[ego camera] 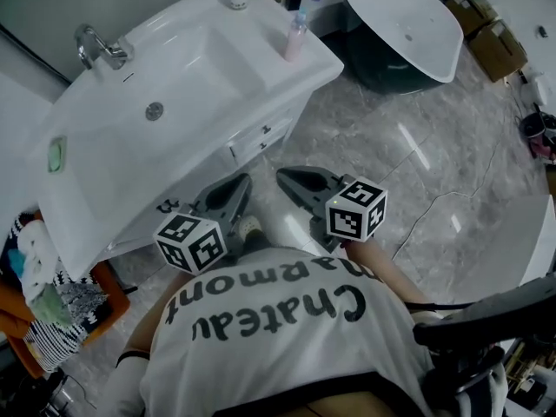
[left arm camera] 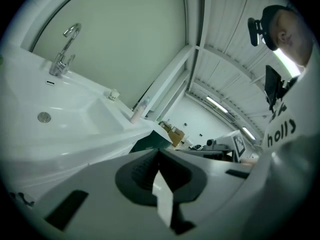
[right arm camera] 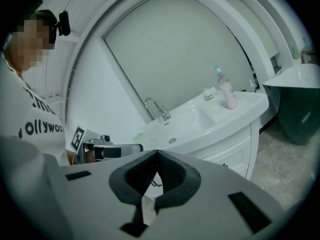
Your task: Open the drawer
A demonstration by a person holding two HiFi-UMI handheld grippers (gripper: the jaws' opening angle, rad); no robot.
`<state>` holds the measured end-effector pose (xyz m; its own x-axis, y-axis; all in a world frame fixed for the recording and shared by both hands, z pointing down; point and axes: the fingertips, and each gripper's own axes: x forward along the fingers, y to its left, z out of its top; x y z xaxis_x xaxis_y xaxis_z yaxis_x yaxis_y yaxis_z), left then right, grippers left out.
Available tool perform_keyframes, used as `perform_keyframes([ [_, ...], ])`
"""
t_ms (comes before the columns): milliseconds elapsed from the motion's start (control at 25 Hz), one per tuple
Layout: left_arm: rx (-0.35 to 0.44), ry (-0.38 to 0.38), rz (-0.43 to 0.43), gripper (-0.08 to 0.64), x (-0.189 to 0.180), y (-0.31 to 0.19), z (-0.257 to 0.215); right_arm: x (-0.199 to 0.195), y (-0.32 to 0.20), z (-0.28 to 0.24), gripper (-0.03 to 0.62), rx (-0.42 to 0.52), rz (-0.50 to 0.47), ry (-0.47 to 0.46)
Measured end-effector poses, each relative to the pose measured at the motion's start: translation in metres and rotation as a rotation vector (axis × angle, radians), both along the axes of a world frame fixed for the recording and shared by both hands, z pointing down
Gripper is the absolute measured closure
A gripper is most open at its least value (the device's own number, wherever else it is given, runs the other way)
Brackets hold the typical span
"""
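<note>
Both shut, empty: I see the drawer [ego camera: 260,138] at 1 o'clock from my left hand-held gripper [ego camera: 241,182] and 11 o'clock from my right hand-held gripper [ego camera: 283,175], about equally near.

Gleams smooth and glossy white, ceramic by the look, across the washbasin [ego camera: 200,76]; shines as polished metal on the faucet [ego camera: 97,49]. Shows a glossy white painted finish on the drawer front [ego camera: 261,137]. Reflects light off polished grey marble-look floor tiles [ego camera: 417,172]. Looks matt grey plastic on the left gripper [left arm camera: 159,151] and right gripper [right arm camera: 157,151], with dark ribbed rubbery pads [right arm camera: 172,174]. Reads as soft white cloth on the person's shirt [ego camera: 287,328], smooth pink plastic on the bottle [ego camera: 297,37].
</note>
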<state>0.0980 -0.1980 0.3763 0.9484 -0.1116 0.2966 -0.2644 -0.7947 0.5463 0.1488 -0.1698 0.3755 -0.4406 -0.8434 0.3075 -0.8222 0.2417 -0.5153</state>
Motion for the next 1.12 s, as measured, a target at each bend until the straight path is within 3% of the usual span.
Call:
perform_keyframes([
  [360,0.089,0.01,-0.006,0.551,0.014,-0.034,-0.004,0.024,-0.035,-0.006,0.589,0.086,0.064,0.119],
  [520,0.09,0.011,-0.053,0.551,0.019,-0.034,0.0,0.036,-0.042,0.008,0.589,0.065,0.032,0.075],
  [760,0.111,-0.017,-0.225,0.551,0.032,-0.035,0.021,0.056,-0.054,0.041,0.589,0.037,-0.099,0.095],
  [960,0.039,-0.103,-0.4,0.551,0.031,-0.025,0.056,0.067,-0.059,0.082,0.589,-0.026,-0.242,0.089],
  [1120,0.122,-0.181,-0.482,0.551,0.025,-0.019,0.07,0.078,-0.067,0.118,0.589,-0.043,-0.292,0.112],
])
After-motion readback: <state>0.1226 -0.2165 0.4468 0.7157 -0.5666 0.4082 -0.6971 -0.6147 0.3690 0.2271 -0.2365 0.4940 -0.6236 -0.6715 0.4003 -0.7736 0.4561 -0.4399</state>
